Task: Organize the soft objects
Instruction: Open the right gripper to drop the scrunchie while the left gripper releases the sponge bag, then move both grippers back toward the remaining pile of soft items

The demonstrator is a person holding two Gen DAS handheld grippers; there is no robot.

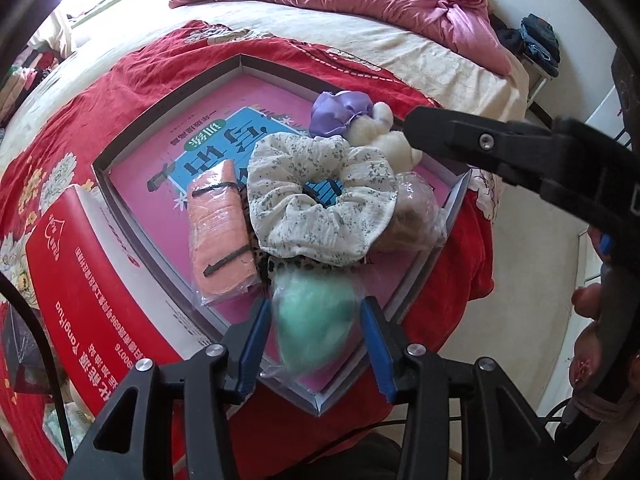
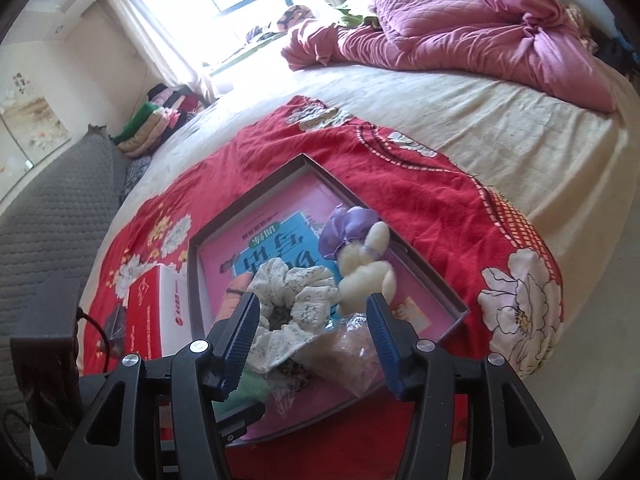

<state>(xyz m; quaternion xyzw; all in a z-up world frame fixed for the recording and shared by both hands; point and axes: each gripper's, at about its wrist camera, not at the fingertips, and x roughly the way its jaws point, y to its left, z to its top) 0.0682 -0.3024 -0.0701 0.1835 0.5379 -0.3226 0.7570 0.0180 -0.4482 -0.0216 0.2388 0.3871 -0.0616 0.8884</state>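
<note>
A shallow grey tray (image 1: 132, 128) with a pink book inside lies on a red floral cloth. In it lie a white floral scrunchie (image 1: 320, 200), a purple scrunchie (image 1: 336, 114), a cream plush toy (image 1: 384, 136), an orange bagged cloth (image 1: 220, 236), a beige bagged puff (image 1: 416, 216) and a mint green bagged puff (image 1: 316, 320). My left gripper (image 1: 316, 340) is open, its blue pads either side of the green puff. My right gripper (image 2: 312, 340) is open above the beige puff (image 2: 348, 356) and the white scrunchie (image 2: 292, 296); its arm (image 1: 520, 152) shows in the left wrist view.
A red and white carton (image 1: 92, 280) lies left of the tray. A crumpled pink quilt (image 2: 460, 36) lies at the far side of the bed. Folded clothes (image 2: 160, 120) are stacked by the window. The bed edge and floor are at right.
</note>
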